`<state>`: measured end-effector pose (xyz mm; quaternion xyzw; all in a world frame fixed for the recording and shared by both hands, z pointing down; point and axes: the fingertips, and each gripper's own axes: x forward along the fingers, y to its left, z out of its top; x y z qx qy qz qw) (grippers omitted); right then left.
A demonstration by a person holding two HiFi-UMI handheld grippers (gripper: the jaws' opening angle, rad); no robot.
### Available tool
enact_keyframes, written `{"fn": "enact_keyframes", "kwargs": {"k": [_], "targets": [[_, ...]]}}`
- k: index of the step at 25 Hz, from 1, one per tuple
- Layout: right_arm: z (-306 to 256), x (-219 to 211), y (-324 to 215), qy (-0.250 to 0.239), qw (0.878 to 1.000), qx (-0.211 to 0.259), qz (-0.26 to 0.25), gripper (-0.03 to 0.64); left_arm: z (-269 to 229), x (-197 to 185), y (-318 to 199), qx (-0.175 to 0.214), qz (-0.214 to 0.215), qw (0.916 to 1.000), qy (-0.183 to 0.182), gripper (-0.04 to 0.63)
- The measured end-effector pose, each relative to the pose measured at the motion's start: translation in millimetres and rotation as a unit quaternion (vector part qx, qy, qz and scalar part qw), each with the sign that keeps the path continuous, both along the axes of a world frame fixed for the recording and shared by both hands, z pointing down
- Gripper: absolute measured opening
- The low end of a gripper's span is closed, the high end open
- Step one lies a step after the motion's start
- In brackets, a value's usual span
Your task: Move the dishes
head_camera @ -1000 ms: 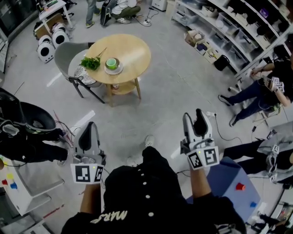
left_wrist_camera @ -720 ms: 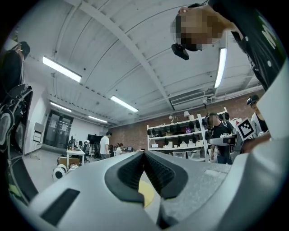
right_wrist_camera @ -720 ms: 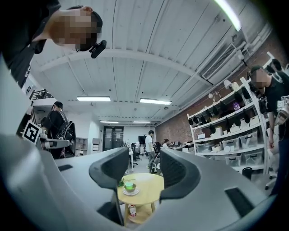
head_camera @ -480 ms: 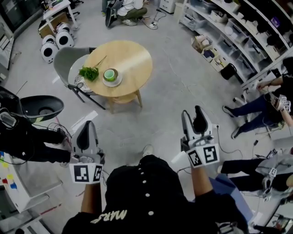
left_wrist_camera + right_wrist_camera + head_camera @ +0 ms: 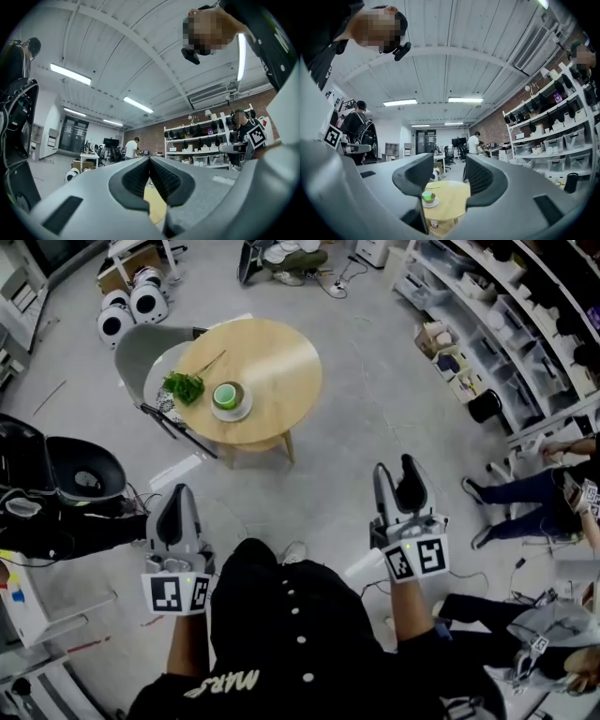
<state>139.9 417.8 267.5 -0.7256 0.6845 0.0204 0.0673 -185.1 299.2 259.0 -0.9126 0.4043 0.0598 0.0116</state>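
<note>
A green cup (image 5: 227, 395) stands on a white saucer (image 5: 234, 411) near the left edge of a round wooden table (image 5: 277, 371), well ahead of me. In the right gripper view the green cup (image 5: 427, 196) and its saucer show between the jaws, far off. A sprig of green leaves (image 5: 184, 387) lies on the table beside the saucer. My left gripper (image 5: 174, 514) is held low over the floor, its jaws pressed together with nothing between them. My right gripper (image 5: 399, 486) is open and empty, also far short of the table.
A grey chair (image 5: 141, 354) stands against the table's left side. Shelving with bins (image 5: 487, 324) runs along the right. Seated people (image 5: 530, 488) are at the right, white round robots (image 5: 131, 307) at the back left, and a black seat (image 5: 70, 474) at the left.
The view has shifted forward: the table sits slightly lower and nearer in the head view. Both grippers keep the same pose and jaw state.
</note>
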Motion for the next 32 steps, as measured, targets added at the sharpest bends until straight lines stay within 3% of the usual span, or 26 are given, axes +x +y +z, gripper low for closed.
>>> {"fn": "enact_keyframes", "kwargs": {"k": [11,20,32], "targets": [[5.0,33.6,-71.9,-0.006,1.000,-0.005,-0.026,0.198,8.7,29.7,-55.9,-0.012,-0.023,0.9997,-0.004,0.003],[-9.3,50.5,-177.0,0.002,1.000,0.006,-0.030,0.198,-4.3,45.1,-156.9,0.007,-0.030,0.9995,0.006,0.003],[-23.5,35.4,-325.2,0.007,0.999,0.007,-0.039,0.198,-19.2,35.2,-297.9,0.008,-0.027,0.9996,0.009,0.003]]}}
